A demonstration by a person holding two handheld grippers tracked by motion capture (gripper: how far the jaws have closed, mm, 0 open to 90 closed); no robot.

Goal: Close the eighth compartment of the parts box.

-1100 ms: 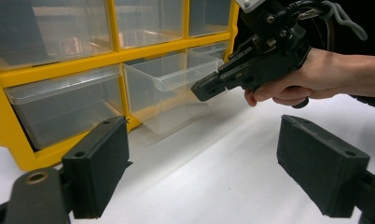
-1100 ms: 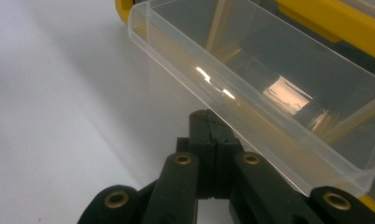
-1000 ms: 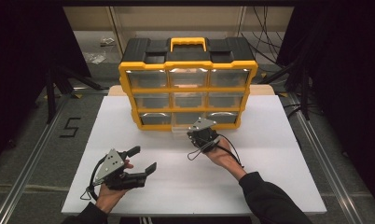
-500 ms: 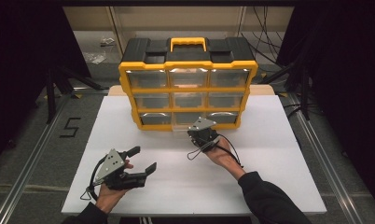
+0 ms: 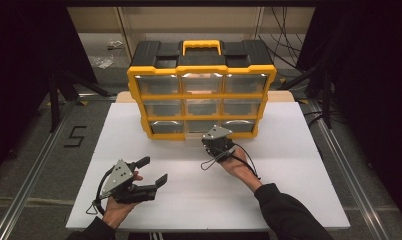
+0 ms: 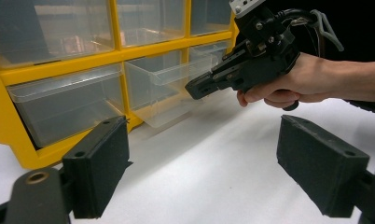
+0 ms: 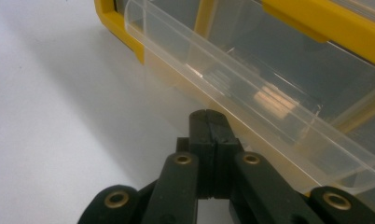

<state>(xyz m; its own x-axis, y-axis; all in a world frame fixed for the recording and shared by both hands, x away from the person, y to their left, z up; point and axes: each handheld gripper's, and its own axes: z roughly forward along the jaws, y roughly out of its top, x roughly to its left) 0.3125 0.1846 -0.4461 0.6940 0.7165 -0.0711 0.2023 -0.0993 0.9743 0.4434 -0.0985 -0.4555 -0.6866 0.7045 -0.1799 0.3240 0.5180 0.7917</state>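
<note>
High view and two tongs views. A yellow-and-black plastic organiser cabinet [image 5: 201,90] with clear drawers stands upright at the far side of the white counter [image 5: 289,190]. Its bottom middle clear plastic drawer [image 6: 169,93] is pulled partly out of its bay, its front lip overhanging the counter. The right tongs [image 5: 215,144] are pressed together with nothing between them, their tip set just below and against the lip of that drawer [image 7: 251,100]; whether they actually touch it cannot be told. The left tongs [image 5: 151,172] stand wide apart, well away from the cabinet, low over the bare counter and holding nothing.

Risks, judged from this pose: closed tongs have no hold on the lip, so a pull could slip off the smooth plastic. An upward or skewed push could tilt the drawer and jam it in its rails. A hard tug could draw it fully out and drop it, or drag the unbraced cabinet forward, since the left tongs steady nothing.
</note>
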